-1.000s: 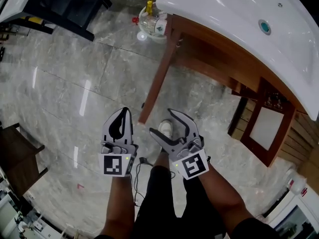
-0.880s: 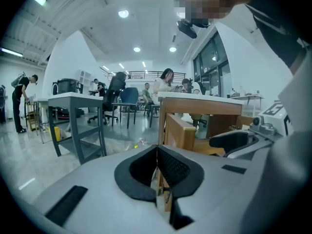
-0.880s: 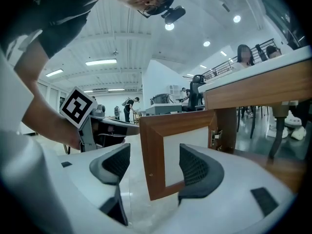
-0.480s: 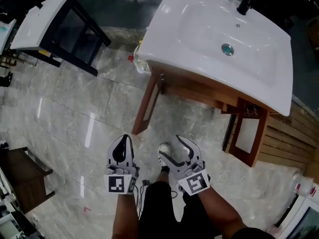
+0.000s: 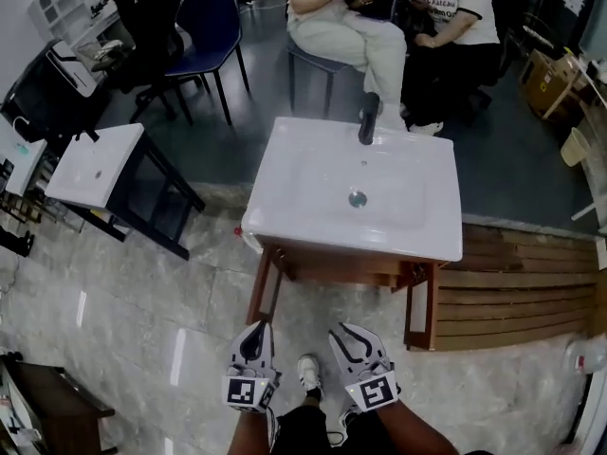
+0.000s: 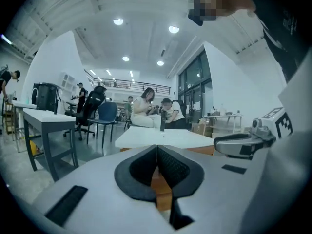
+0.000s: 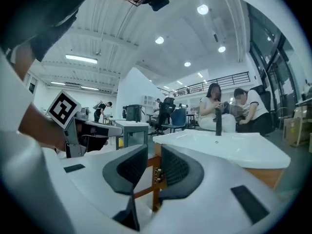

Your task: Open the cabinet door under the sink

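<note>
Currently cabinet door [image 5: 420,301] seen below sink's [image 5: 356,192] right end, long axis upright, ahead-right of right tool [image 5: 349,335], placed nearer than left tool [image 5: 256,331]. Left tool closed, empty. Right tool's jaws just been closing, slim gap left, nothing between.

Sink [image 5: 303,188] on cabinet [image 5: 332,265], chair [image 5: 211,27] behind

White sink [image 5: 313,197], reddish-brown cabinet [image 5: 332,265], grey marbled floor [image 5: 142,292].
</note>
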`<control>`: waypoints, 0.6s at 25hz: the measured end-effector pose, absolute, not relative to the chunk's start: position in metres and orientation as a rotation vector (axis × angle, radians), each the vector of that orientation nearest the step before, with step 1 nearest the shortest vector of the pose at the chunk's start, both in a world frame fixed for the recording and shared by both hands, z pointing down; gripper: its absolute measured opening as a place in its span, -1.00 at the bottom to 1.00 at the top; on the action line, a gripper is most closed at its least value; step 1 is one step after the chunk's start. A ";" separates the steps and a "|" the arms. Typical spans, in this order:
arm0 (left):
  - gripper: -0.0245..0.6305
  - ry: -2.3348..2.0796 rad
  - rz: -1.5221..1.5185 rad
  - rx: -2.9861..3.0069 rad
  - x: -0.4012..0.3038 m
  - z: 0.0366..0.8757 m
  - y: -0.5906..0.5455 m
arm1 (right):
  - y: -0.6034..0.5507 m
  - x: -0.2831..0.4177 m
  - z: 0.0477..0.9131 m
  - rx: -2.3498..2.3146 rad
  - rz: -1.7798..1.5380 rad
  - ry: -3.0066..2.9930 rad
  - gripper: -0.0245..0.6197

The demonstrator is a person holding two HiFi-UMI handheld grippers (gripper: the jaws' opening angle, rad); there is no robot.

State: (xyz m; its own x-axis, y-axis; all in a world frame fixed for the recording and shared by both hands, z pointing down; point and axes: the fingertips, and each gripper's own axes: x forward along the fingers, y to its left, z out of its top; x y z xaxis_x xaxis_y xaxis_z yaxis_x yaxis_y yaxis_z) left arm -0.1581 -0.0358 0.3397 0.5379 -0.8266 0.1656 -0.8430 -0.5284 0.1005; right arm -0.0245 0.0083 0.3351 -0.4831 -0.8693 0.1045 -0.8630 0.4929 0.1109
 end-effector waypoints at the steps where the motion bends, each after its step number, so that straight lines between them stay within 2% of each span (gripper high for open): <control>1: -0.85 -1.413 0.130 2.614 -0.151 0.327 -0.034 | 0.013 -0.016 0.325 1.546 -0.060 -2.572 -0.65; 3: -0.85 -1.381 0.118 2.650 -0.138 0.303 -0.029 | 0.022 -0.001 0.304 1.599 -0.055 -2.545 -0.76; 5: -0.85 -1.339 0.113 2.711 -0.125 0.280 -0.024 | 0.030 0.012 0.284 1.650 -0.053 -2.521 -0.80; 15: -0.85 -1.105 0.118 2.931 -0.058 0.207 0.025 | 0.075 0.064 0.198 1.872 -0.084 -2.454 -0.81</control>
State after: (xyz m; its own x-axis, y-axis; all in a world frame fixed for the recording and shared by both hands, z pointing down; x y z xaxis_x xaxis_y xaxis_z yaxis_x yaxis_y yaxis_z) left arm -0.0578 0.0246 0.2069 0.7484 -0.6592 0.0729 -0.6598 -0.7512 -0.0199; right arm 0.0636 0.0747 0.1982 -0.2639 -0.9645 0.0096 -0.9616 0.2638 0.0760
